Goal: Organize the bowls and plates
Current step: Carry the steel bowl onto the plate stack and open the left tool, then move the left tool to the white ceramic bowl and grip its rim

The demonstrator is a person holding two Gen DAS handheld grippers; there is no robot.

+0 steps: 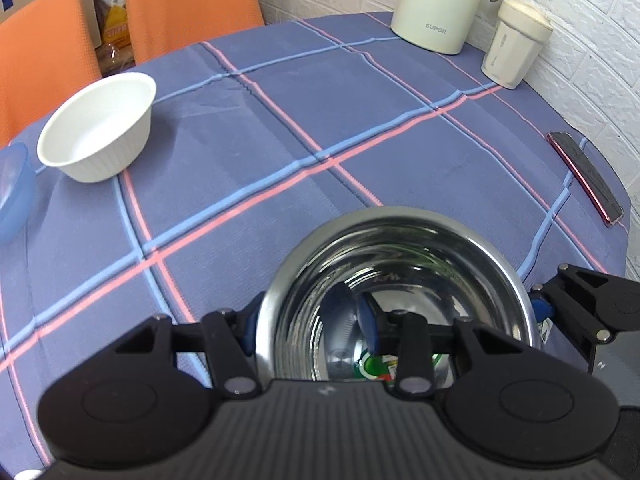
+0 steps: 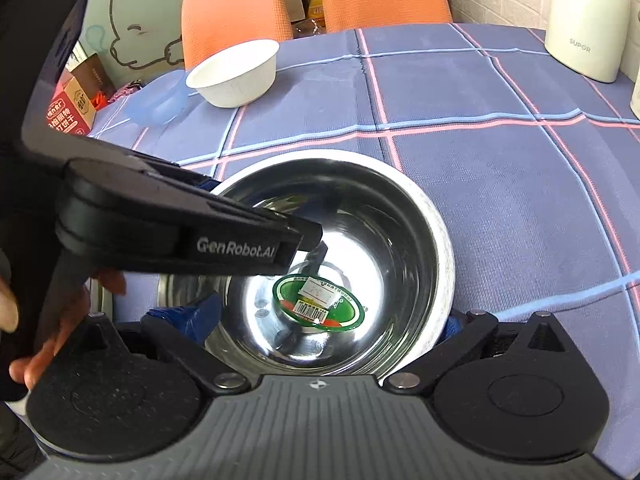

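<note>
A steel bowl (image 1: 400, 276) with a green sticker inside stands on the blue checked tablecloth (image 1: 280, 140). My left gripper (image 1: 308, 328) is shut on its left rim, one blue pad outside, one inside. In the right wrist view the same steel bowl (image 2: 360, 240) sits between my right gripper's (image 2: 320, 320) spread fingers, which stand on either side of it; my left gripper (image 2: 224, 240) reaches in from the left over its rim. A white ribbed bowl (image 1: 98, 128) and a pale blue bowl (image 1: 14, 188) stand at the far left.
A white kettle (image 1: 440, 0) and a cream cup (image 1: 516, 46) stand at the back right by the brick wall. A phone in a red case (image 1: 584, 176) lies near the right table edge. Two orange chairs (image 1: 188, 4) stand behind the table.
</note>
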